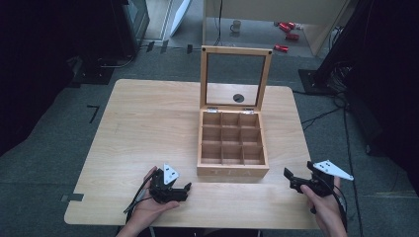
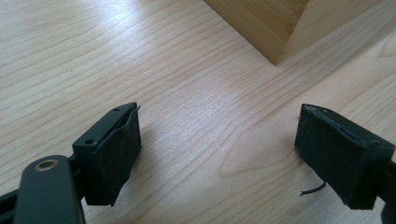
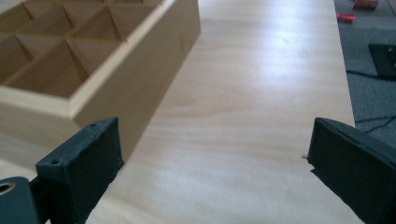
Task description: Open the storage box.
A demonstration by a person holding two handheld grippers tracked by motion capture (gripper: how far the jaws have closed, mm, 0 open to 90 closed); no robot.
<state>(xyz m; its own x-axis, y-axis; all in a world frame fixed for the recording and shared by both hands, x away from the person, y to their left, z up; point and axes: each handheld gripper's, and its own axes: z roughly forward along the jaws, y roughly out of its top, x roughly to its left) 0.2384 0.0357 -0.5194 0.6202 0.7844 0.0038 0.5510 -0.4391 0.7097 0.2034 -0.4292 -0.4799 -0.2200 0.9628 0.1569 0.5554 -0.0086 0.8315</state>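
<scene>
Wooden table (image 1: 148,123) stands on grey carpet (image 1: 59,163).

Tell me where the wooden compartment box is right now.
In the high view the wooden box sits right of centre on the table, lid standing open, between the left gripper and right gripper near the front edge.

Lid-up wooden box (image 1: 232,148) mid-table (image 1: 143,118); compartments seemingly empty; hand-held grippers flank front.
</scene>
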